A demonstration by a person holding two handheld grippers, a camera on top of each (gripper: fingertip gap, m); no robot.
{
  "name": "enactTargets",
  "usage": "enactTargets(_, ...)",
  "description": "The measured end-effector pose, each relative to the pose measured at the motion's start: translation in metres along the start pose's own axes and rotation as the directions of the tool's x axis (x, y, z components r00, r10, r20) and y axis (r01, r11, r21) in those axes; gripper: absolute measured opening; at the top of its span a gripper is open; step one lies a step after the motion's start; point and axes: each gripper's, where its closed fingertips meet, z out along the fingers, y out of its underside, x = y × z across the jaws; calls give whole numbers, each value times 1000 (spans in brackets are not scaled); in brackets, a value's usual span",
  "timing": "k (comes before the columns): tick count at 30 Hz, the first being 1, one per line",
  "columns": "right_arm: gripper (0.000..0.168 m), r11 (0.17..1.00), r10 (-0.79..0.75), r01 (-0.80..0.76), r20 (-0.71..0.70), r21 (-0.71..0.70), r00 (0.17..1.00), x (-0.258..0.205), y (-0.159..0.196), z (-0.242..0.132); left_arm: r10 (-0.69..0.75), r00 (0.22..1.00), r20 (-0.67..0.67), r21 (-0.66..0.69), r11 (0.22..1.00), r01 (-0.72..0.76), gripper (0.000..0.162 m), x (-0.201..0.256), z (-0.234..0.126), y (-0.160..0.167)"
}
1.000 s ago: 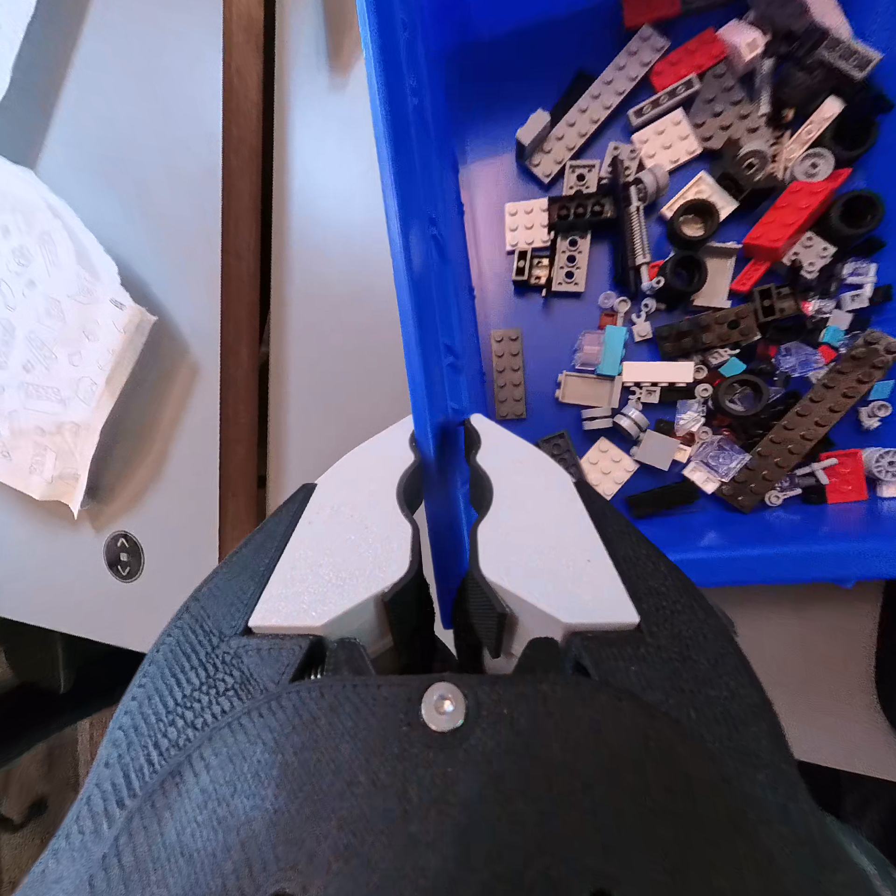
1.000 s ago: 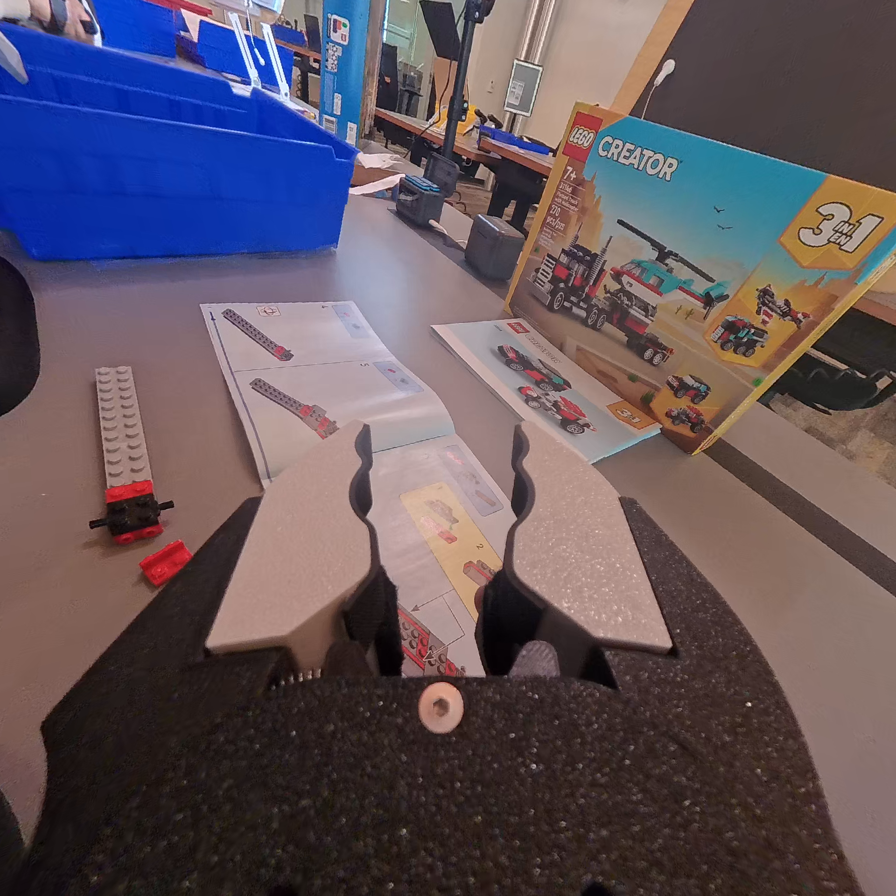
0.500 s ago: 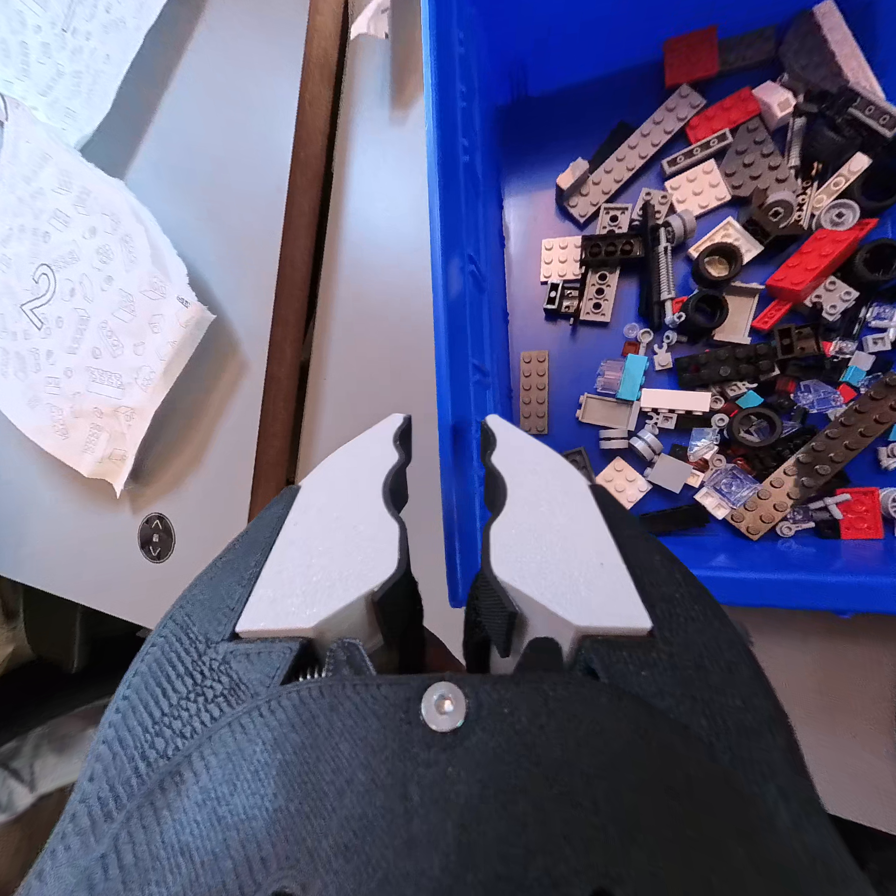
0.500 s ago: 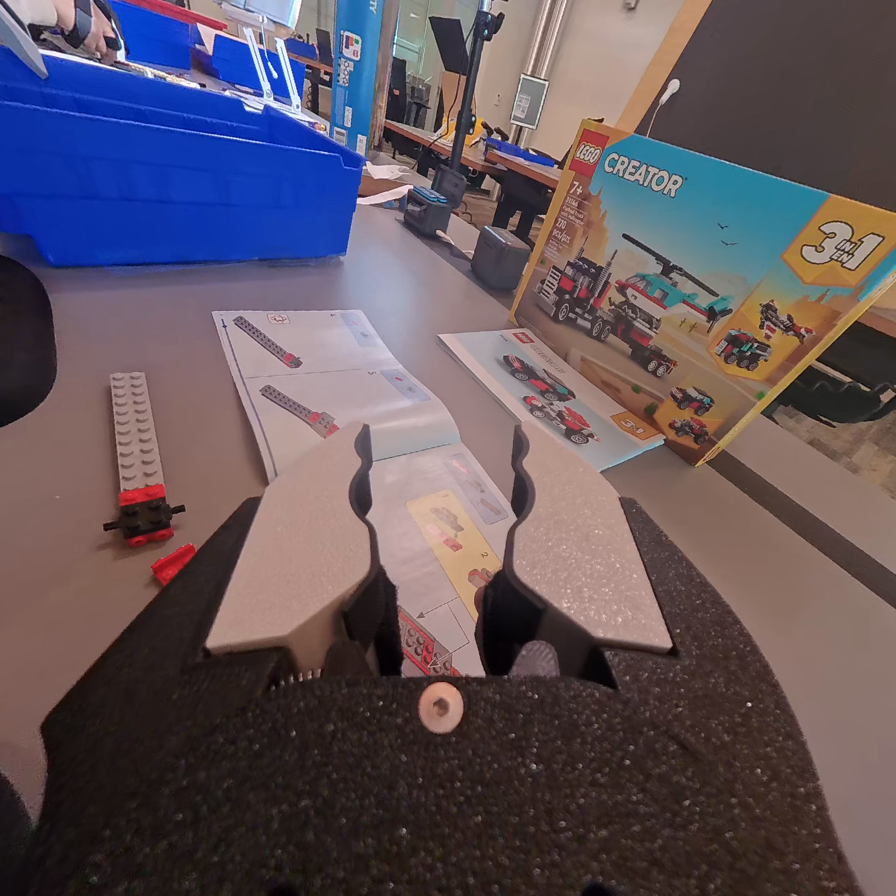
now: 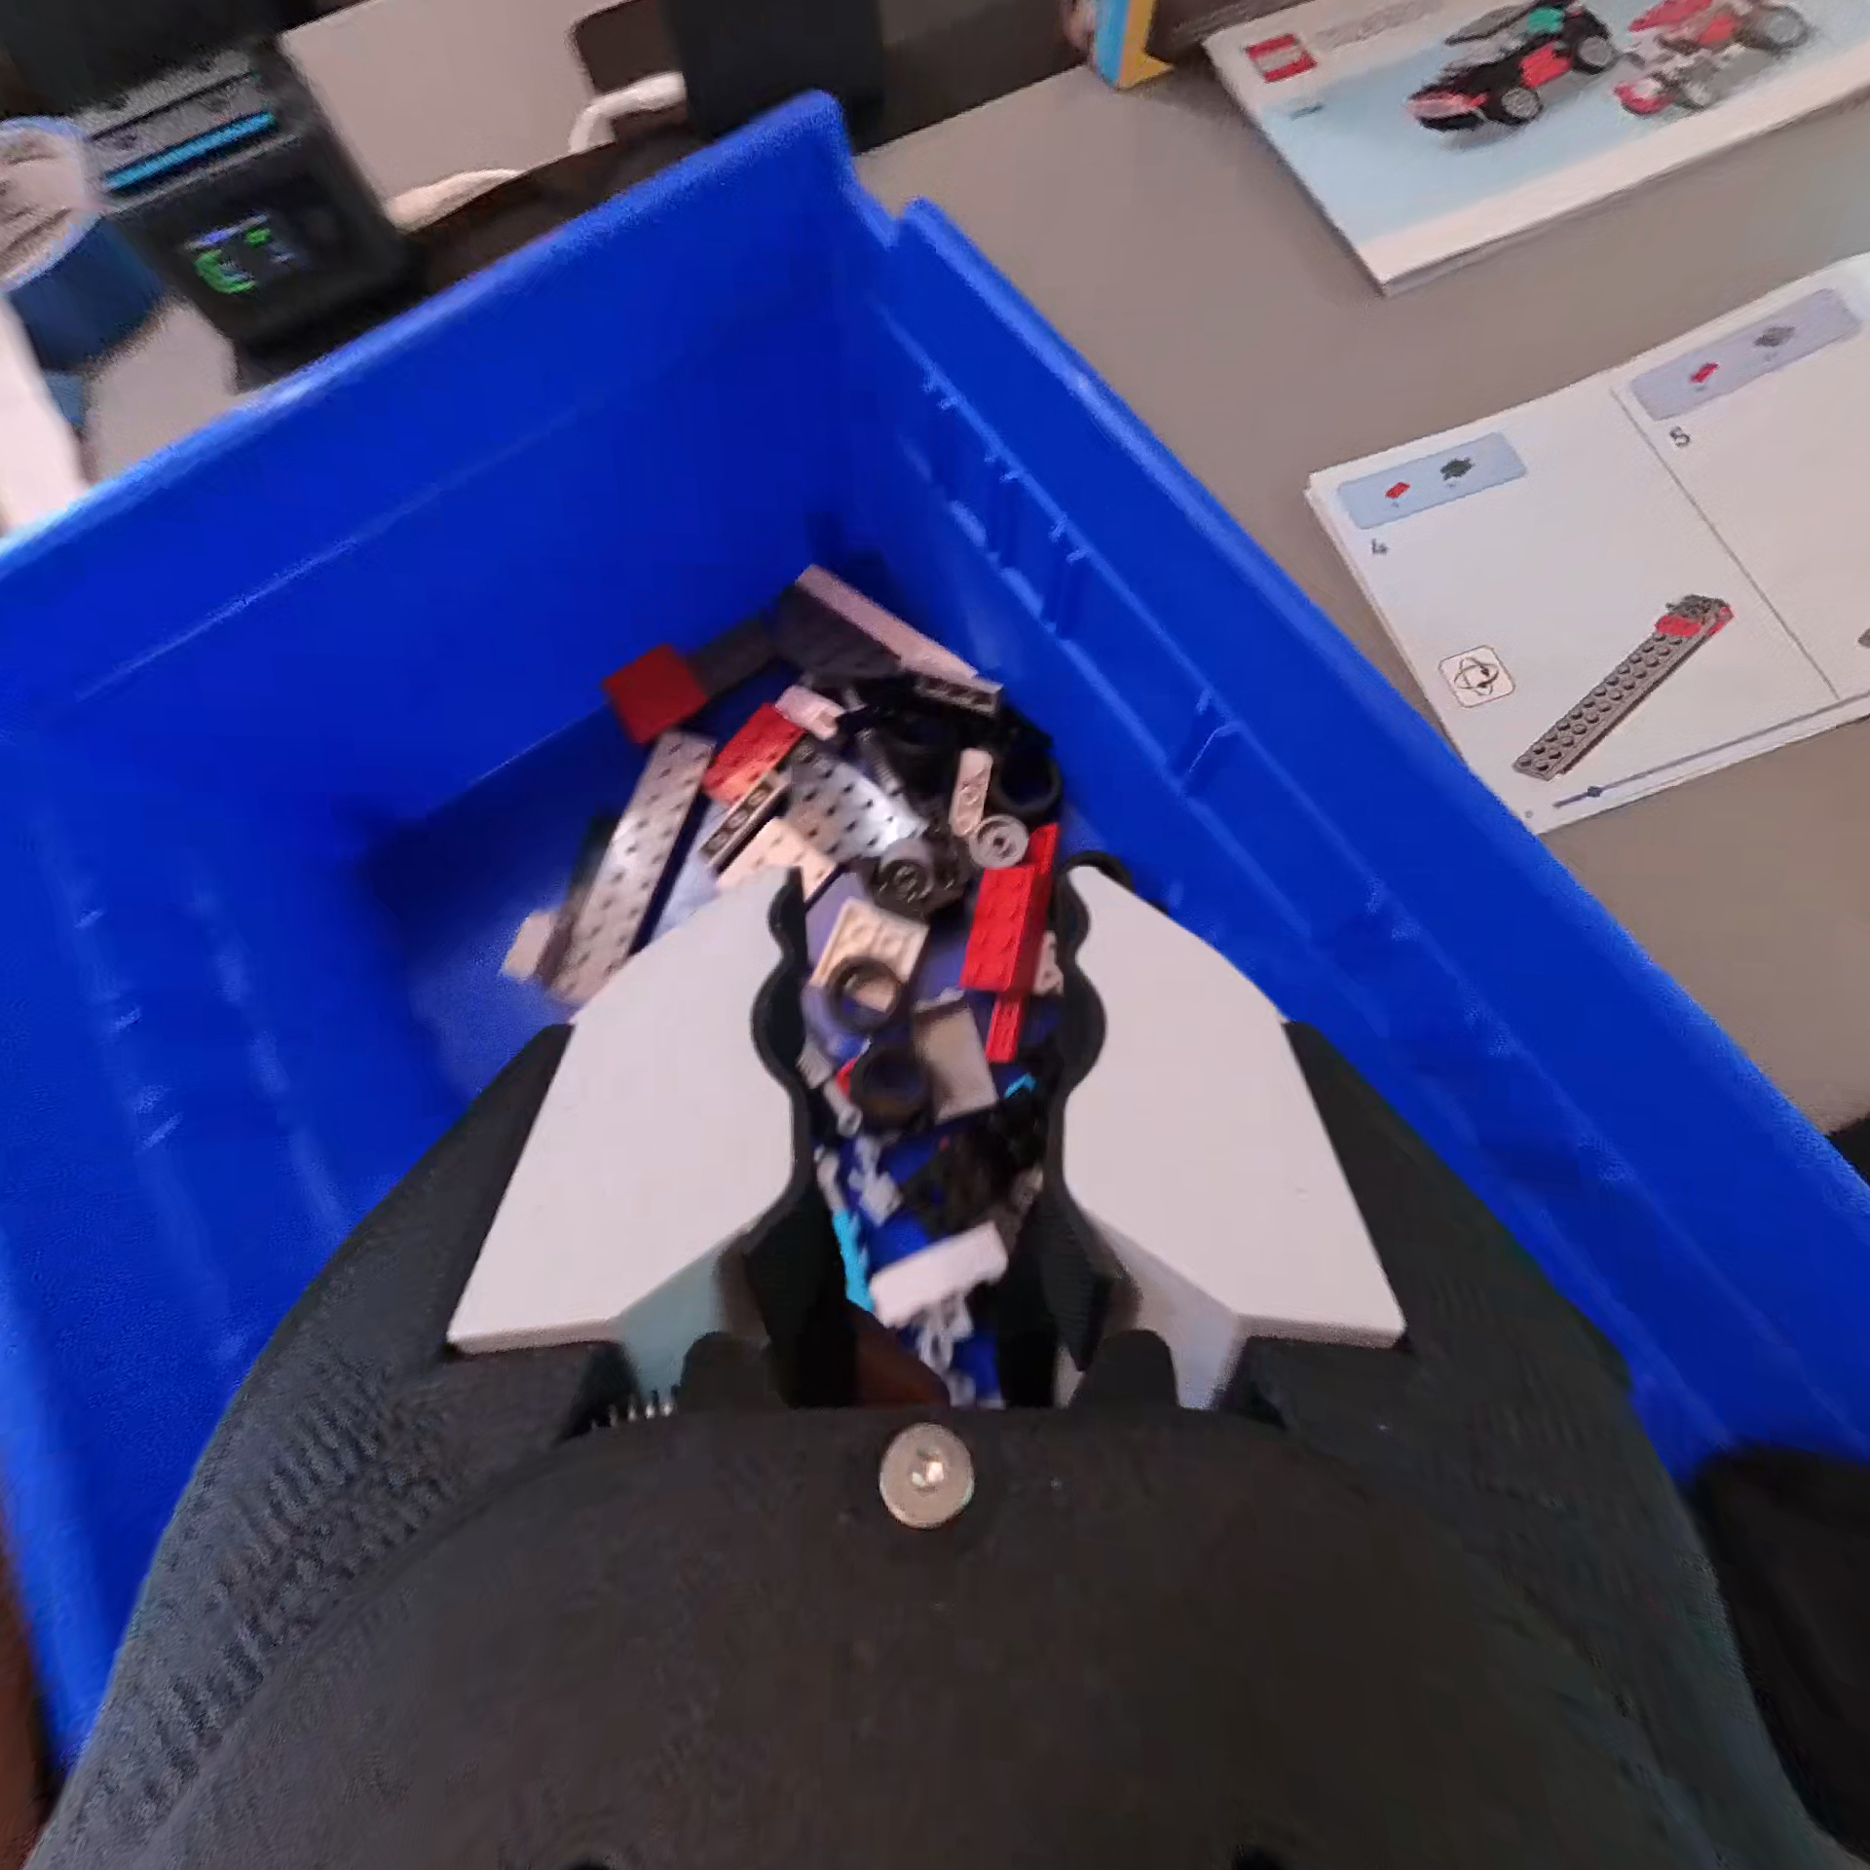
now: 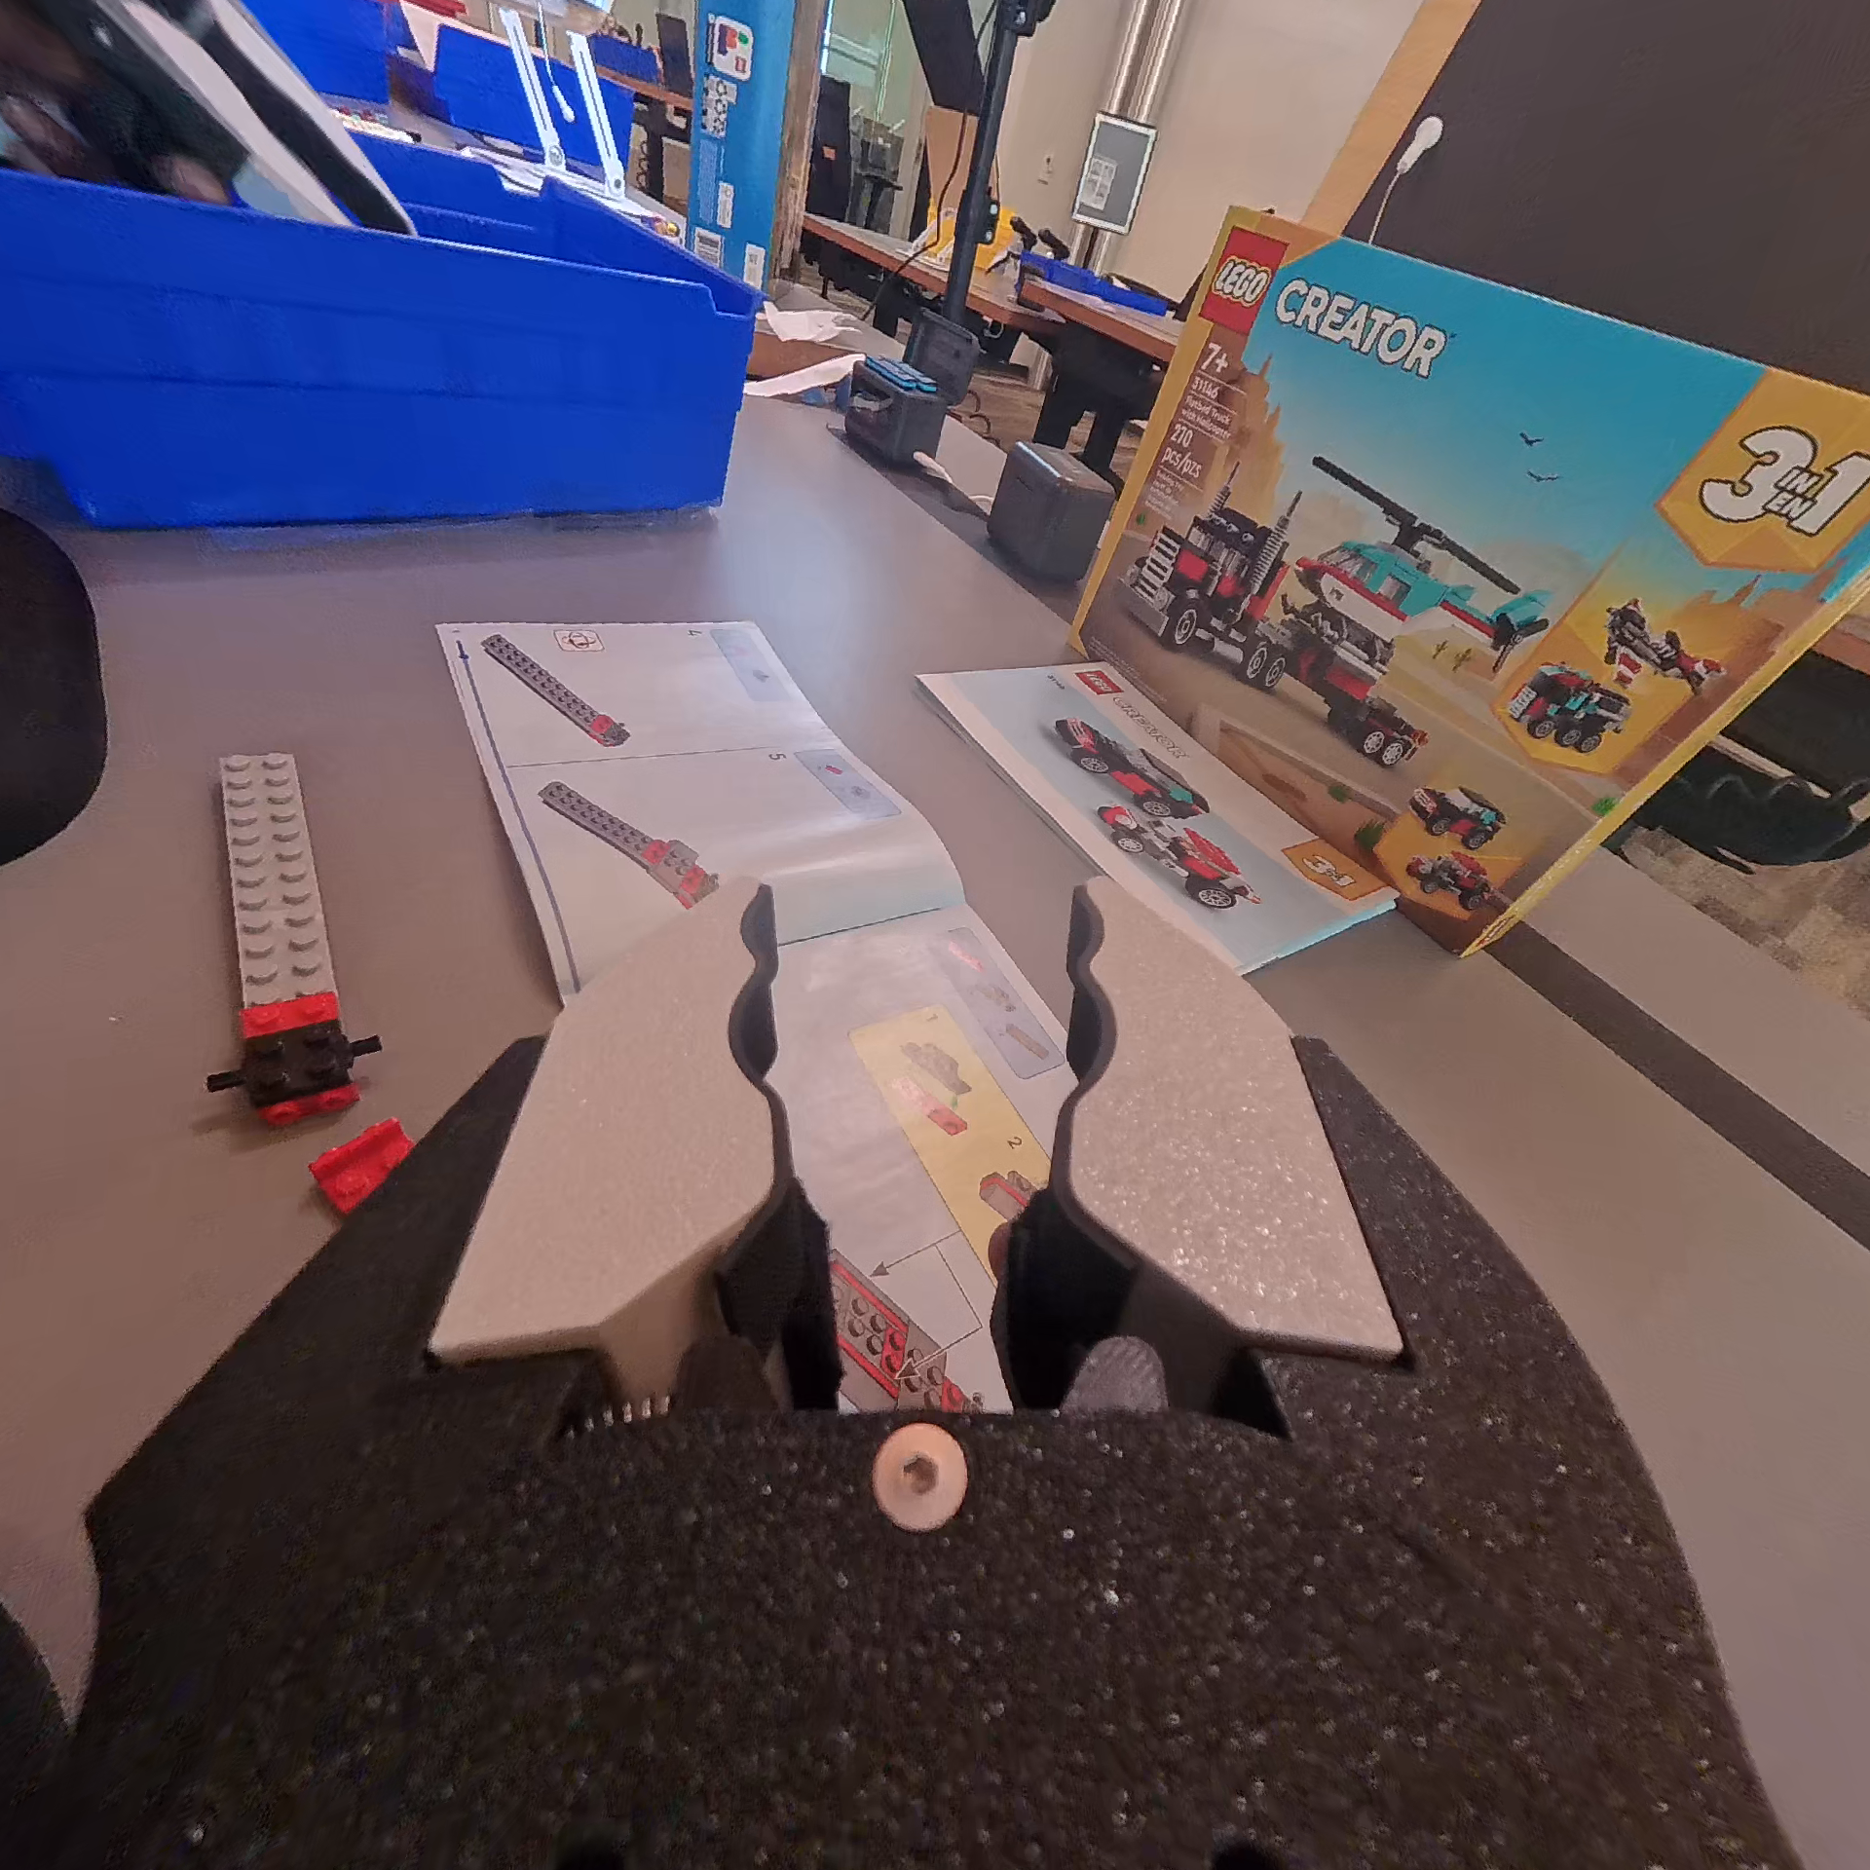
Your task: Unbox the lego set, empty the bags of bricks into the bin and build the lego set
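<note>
My left gripper (image 5: 926,911) is open and empty, held over the inside of the blue bin (image 5: 506,455), above the pile of loose bricks (image 5: 860,789); this view is blurred. My right gripper (image 6: 921,911) is open and empty, low over the open instruction booklet (image 6: 708,769) on the grey table. A long grey plate with red and black bricks on its near end (image 6: 273,880) lies left of the booklet, with a loose red piece (image 6: 359,1164) beside it. The bin (image 6: 354,374) stands at the far left in the right wrist view.
The lego box (image 6: 1467,567) stands upright at the right, with a second booklet (image 6: 1143,799) lying in front of it. Two small dark devices (image 6: 1047,506) sit behind. The open booklet (image 5: 1670,567) lies right of the bin in the left wrist view. About 40 cm separates my left fingertips from my right. The loose red piece (image 6: 359,1164) is about 10 cm from my right fingertips and 35 cm from my left.
My left gripper let go of the bin's side wall, opened wider and swung over the bin's inside, now facing the bricks. My right gripper has hardly moved.
</note>
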Motion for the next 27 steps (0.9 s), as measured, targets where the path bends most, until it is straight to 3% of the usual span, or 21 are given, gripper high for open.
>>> enactTargets(2, 56, 1000, -2, 2, -2, 0, 1000, 0, 0, 0, 40, 998, -57, -36, 998, -42, 58, 14, 23, 5)
enactTargets(6, 56, 1000, -6, 6, -5, 2, 1000, 1, -1, -1, -5, 998, -68, -176, 984, -7, 54, 19, 50, 27)
enactTargets(10, 55, 1000, -8, 8, -1, 2, 1000, 0, -1, -1, -31, 995, 95, -276, 960, 57, 31, -14, 38, 49)
enactTargets(12, 56, 1000, -8, 8, 3, 1, 1000, -1, -1, 0, -42, 987, 152, -313, 946, 88, 30, -28, 28, 59)
enactTargets(18, 55, 1000, -7, 7, 2, 4, 1000, -1, -1, 0, -107, 982, 153, -215, 967, 139, 31, -40, 0, 54)
enactTargets(23, 55, 1000, -9, 9, 6, 2, 1000, -2, -1, 0, -104, 986, 128, -273, 952, 136, 29, -41, -8, 69)
enactTargets(27, 55, 1000, -7, 7, 2, 8, 1000, -1, -2, -1, -87, 996, -6, -253, 964, 82, 24, -20, -10, 64)
